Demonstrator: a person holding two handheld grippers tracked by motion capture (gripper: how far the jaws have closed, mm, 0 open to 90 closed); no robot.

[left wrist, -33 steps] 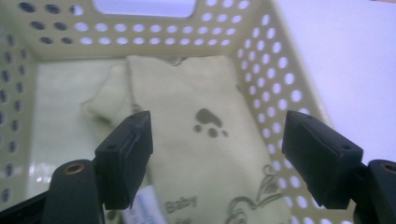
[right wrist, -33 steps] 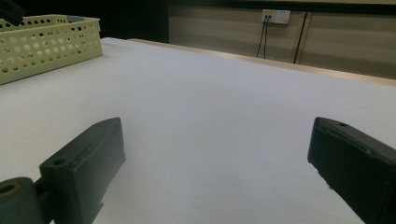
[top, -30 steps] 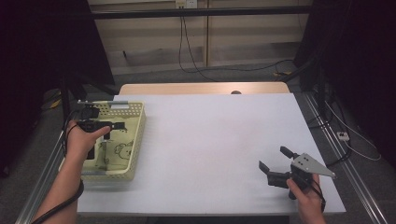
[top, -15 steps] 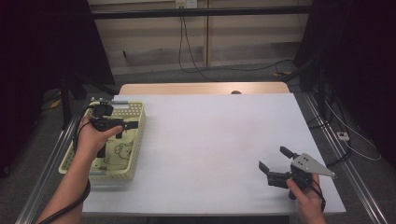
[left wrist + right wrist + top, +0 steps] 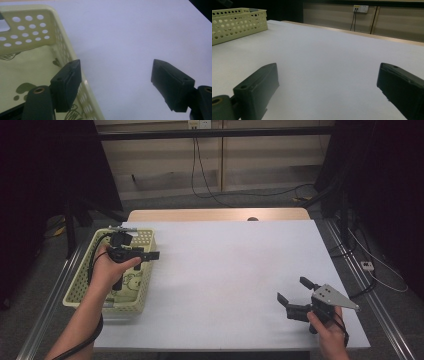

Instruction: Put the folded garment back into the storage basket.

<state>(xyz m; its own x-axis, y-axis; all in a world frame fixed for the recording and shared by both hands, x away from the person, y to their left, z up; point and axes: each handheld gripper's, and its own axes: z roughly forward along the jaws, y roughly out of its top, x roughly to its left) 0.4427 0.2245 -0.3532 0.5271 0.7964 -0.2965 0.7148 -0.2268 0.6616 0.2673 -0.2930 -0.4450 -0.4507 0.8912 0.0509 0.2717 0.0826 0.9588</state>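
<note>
Shifted toward the table's middle since a second ago, the left gripper (image 5: 150, 255) now hangs over the right-hand rim of the pale yellow basket (image 5: 80, 292), where earlier it sat deeper over the basket's interior; the right gripper (image 5: 292, 296) has kept its spot near the table's front right corner. Both hands work above a white table (image 5: 230, 270) that carries nothing else in sight.

In the left gripper view the jaws stand well apart with nothing between them, one jaw above the basket's perforated side wall (image 5: 65, 53), the other out over bare tabletop. The right gripper's jaws are likewise spread wide and empty, pointing across the table toward the basket (image 5: 237, 23) at the far left.

The basket sits at the table's left edge, part of it overhanging the side. It looks like thin moulded plastic, pierced with rows of holes: probably light, somewhat springy, and smooth enough to slide on the white surface if nudged. A printed sheet or pattern covers its floor (image 5: 27, 75); whether anything small lies inside cannot be told. The upright wall or rolled rim seems the natural place to pinch, one jaw inside and one outside, near a corner where the plastic should flex least. A single-sided grip may let it tilt.
</note>
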